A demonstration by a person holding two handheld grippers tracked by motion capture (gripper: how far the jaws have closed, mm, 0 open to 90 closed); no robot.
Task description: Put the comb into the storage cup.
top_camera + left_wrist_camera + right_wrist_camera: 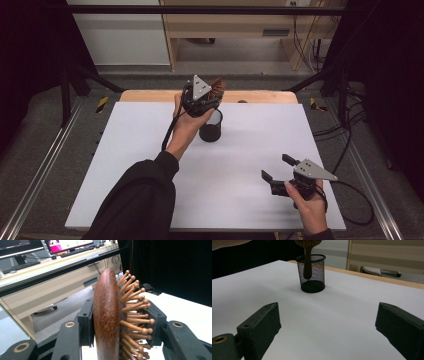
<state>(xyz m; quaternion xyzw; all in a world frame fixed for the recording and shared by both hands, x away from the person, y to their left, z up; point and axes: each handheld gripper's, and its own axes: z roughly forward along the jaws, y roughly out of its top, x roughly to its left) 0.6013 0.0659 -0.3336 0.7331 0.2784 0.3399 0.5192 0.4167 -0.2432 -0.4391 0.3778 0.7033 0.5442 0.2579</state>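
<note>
In the high view, the left hand-held gripper sits just above the centre of the frame, over the far part of the white tabletop, and its jaws are clamped on the head of a wooden hairbrush. In the left gripper view the grip is plain: the brush head stands upright in the middle of the frame, one black jaw pressed against its smooth reddish-brown back on the left, the other pushed in among the ball-tipped wooden bristles on the right. Directly beneath the brush in the high view stands a black mesh cup, upright on the tabletop. The right gripper view shows that cup at upper centre, with the brush handle hanging straight down inside it; the handle's end appears to stop short of the cup's bottom, though the mesh makes that hard to judge. The right hand-held gripper rests in the lower right of the high view, well apart from the cup, with its jaws spread wide and nothing between them; in its own view the two black jaws stand at the lower left and lower right over bare white tabletop.
</note>
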